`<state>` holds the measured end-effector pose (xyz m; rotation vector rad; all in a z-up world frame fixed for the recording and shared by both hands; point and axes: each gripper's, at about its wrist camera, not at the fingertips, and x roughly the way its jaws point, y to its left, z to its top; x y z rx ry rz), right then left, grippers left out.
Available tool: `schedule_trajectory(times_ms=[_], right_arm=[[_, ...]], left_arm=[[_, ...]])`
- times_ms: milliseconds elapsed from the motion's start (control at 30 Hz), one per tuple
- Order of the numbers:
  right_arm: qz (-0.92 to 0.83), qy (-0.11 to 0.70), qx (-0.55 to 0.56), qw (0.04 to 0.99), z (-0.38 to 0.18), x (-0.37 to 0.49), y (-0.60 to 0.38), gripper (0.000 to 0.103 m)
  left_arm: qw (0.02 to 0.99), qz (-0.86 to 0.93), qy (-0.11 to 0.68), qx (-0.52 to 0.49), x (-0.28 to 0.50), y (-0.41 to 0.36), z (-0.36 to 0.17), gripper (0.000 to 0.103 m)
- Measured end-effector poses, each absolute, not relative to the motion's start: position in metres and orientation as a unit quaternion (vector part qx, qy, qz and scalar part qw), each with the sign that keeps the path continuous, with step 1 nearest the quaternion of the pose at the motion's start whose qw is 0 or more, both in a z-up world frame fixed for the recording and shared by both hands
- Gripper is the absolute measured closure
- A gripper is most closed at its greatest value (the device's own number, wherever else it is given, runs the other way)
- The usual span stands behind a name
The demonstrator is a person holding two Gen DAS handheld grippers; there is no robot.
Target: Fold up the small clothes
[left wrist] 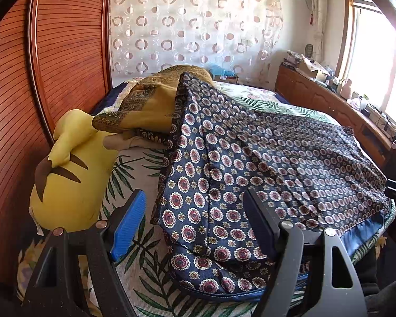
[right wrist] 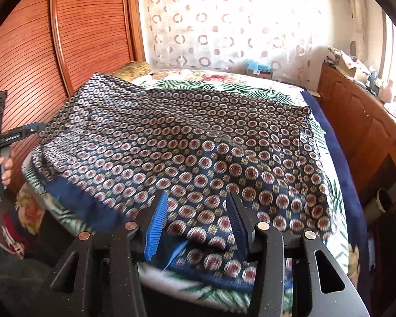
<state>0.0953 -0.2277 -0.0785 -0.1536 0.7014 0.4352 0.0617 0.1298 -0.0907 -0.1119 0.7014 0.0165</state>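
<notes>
A dark blue garment with red and white round medallions (left wrist: 250, 163) lies spread over the bed, its left part draped up onto a pile. It also shows in the right wrist view (right wrist: 187, 142). My left gripper (left wrist: 195, 206) is open, its fingers on either side of the garment's near left folds, just above the cloth. My right gripper (right wrist: 198, 206) is open over the garment's near hem, with the blue lining turned up below it. The left gripper's body (right wrist: 10, 137) shows at the left edge of the right wrist view, held by a hand.
The bed has a white sheet with green leaf print (left wrist: 134, 174). A yellow plush toy (left wrist: 68, 179) lies at the left by a mustard patterned cloth pile (left wrist: 145, 111). A ribbed wooden wardrobe (left wrist: 39, 66) stands left. A cluttered wooden cabinet (right wrist: 356, 116) runs along the right.
</notes>
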Motion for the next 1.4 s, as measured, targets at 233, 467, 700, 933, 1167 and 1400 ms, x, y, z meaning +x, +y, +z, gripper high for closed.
schedule_trajectory(times_ms=[233, 467, 700, 933, 1167, 1400], right_arm=[[0.208, 0.355, -0.081, 0.908, -0.103, 0.133, -0.207, 0.055], [0.205, 0.358, -0.093, 0.906, -0.121, 0.156, -0.189, 0.044], [0.193, 0.337, -0.091, 0.917, -0.130, 0.153, -0.186, 0.031], [0.191, 0.335, -0.094, 0.918, -0.134, 0.147, -0.186, 0.029], [0.191, 0.334, -0.095, 0.918, -0.132, 0.145, -0.190, 0.029], [0.192, 0.334, -0.096, 0.918, -0.130, 0.145, -0.193, 0.029]], left_arm=[[0.930, 0.015, 0.362, -0.058, 0.072, 0.137, -0.105, 0.026], [0.921, 0.010, 0.379, -0.085, 0.073, 0.146, -0.118, 0.027], [0.911, -0.013, 0.389, -0.134, 0.069, 0.157, -0.126, 0.053], [0.911, -0.003, 0.393, -0.126, 0.070, 0.155, -0.129, 0.053], [0.912, 0.004, 0.398, -0.103, 0.068, 0.149, -0.129, 0.053], [0.904, -0.050, 0.406, -0.125, 0.071, 0.138, -0.127, 0.098]])
